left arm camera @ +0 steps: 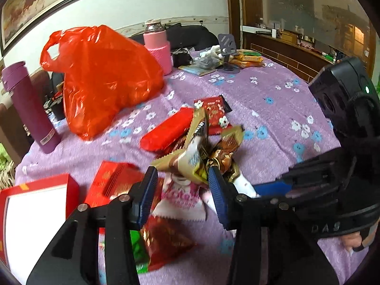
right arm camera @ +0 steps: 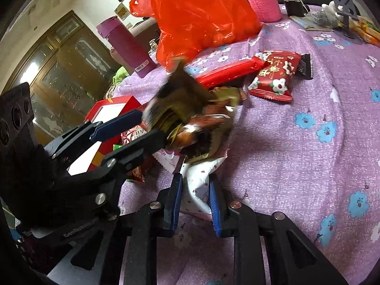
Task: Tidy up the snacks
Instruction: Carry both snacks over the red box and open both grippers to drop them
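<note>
A pile of snack packets lies mid-table on the purple flowered cloth (left arm camera: 273,104). My left gripper (left arm camera: 182,174) has its jaws around a gold-and-brown packet (left arm camera: 190,156), lifted and blurred; it also shows in the right wrist view (right arm camera: 171,109) between the left gripper's fingers (right arm camera: 133,118). My right gripper (right arm camera: 196,180) is shut on a white packet with small dark dots (right arm camera: 197,185), which also shows in the left wrist view (left arm camera: 244,185). A long red packet (left arm camera: 166,130), a red flowered packet (right arm camera: 275,76) and a pink-white packet (left arm camera: 182,197) lie in the pile.
A red plastic bag (left arm camera: 104,78) stands at the back left. A purple flask (left arm camera: 28,106) and a pink flask (left arm camera: 158,45) stand nearby. A red open box with a white inside (left arm camera: 35,209) sits at the left, with a red box (left arm camera: 111,180) beside it. Clutter lies at the far edge (left arm camera: 228,57).
</note>
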A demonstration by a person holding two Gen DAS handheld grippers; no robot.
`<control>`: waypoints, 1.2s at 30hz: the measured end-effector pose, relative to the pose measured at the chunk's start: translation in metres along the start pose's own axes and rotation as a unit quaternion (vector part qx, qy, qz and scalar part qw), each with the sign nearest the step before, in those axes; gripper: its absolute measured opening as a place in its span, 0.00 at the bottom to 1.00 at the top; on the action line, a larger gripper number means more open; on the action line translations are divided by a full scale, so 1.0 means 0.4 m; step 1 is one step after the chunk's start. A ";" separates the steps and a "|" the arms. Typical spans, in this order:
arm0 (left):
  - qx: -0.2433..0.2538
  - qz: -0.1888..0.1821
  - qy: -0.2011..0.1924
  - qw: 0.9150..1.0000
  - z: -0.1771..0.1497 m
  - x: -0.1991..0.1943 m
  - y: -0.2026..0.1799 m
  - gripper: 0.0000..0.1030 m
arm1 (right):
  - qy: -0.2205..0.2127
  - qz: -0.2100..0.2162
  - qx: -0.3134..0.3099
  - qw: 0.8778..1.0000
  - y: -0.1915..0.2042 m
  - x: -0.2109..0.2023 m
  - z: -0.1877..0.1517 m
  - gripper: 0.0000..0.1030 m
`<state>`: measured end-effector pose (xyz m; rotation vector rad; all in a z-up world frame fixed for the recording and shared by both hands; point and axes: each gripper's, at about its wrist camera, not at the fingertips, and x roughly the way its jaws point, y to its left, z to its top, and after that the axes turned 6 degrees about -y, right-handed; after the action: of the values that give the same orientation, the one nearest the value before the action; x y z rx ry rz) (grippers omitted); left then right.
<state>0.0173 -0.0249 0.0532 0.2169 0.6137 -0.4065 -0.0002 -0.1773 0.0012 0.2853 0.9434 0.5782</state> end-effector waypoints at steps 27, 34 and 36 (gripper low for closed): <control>0.003 -0.048 0.045 0.998 0.059 0.124 -0.076 0.21 | -0.043 -0.011 0.175 0.984 -0.180 -0.100 0.020 0.12; -0.035 -0.051 0.027 0.998 0.042 0.064 -0.031 0.19 | -0.034 0.091 0.225 0.970 -0.204 -0.110 0.008 0.04; -0.042 -0.046 0.020 0.998 0.037 0.039 -0.016 0.19 | -0.034 0.122 0.224 0.966 -0.188 -0.115 0.009 0.03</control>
<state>0.0337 -0.0401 0.0551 0.1169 0.6797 -0.4641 0.0075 -0.2653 -0.0010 0.8312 0.9739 0.5704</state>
